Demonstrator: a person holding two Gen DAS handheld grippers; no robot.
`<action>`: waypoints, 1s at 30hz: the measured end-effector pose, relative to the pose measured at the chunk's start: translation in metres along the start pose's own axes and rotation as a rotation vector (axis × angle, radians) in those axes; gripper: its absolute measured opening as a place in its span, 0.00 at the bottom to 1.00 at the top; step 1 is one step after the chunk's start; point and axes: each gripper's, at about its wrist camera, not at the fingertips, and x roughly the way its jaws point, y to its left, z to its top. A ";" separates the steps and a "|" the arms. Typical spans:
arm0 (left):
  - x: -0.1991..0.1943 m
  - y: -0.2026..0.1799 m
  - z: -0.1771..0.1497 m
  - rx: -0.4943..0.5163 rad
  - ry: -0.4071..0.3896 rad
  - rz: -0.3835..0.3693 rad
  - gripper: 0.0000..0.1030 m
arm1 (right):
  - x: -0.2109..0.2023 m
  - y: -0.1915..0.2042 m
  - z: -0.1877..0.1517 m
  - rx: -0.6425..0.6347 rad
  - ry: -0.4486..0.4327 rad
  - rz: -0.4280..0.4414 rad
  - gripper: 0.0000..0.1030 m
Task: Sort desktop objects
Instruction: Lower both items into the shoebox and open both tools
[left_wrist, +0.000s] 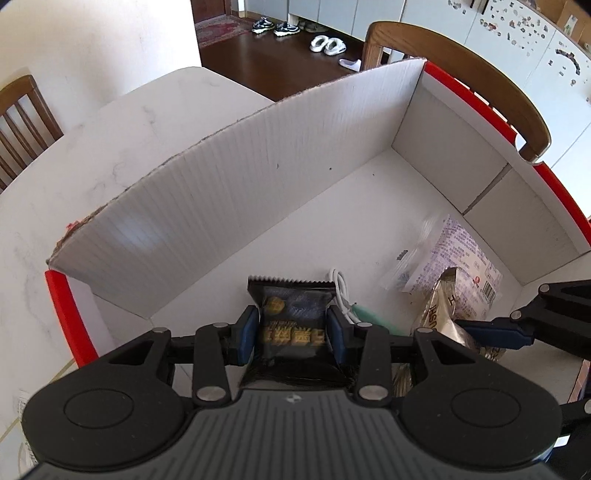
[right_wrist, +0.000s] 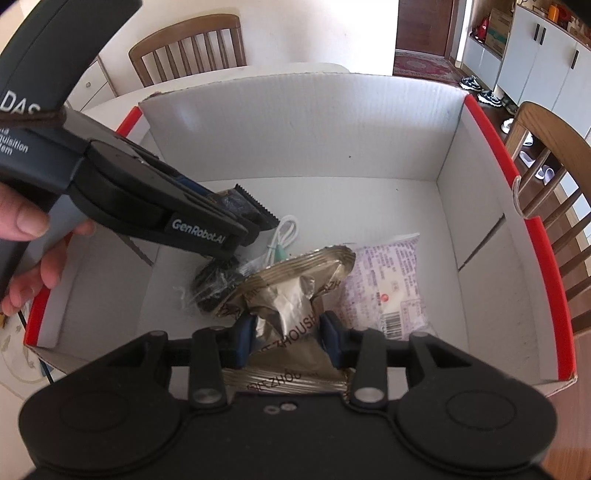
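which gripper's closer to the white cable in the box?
Left. The left gripper, clamped on a black snack packet, hangs right beside the white cable. The right gripper, holding a gold foil packet, sits further off.

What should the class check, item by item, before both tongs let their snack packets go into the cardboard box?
1. Left tongs pinch the black snack packet between the blue pads: ok.
2. Right tongs pinch the gold foil packet: ok.
3. Both packets are over the inside of the cardboard box, not past its rim: ok.
4. Bare box floor lies right under the packets: not ok; the white cable, the pale purple packet and a clear-wrapped dark item lie there.
5. The two tongs are apart from each other: ok, though close.
6. Packets already touching what lies below: cannot tell.
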 end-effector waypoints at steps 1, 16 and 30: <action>-0.001 -0.001 -0.002 -0.003 -0.003 -0.003 0.42 | 0.001 0.001 0.002 0.002 0.001 -0.001 0.38; -0.041 -0.008 -0.012 -0.054 -0.111 -0.046 0.67 | -0.032 -0.005 0.001 0.037 -0.082 0.008 0.61; -0.081 -0.011 -0.027 -0.097 -0.195 -0.074 0.67 | -0.075 -0.018 -0.015 0.110 -0.166 0.009 0.64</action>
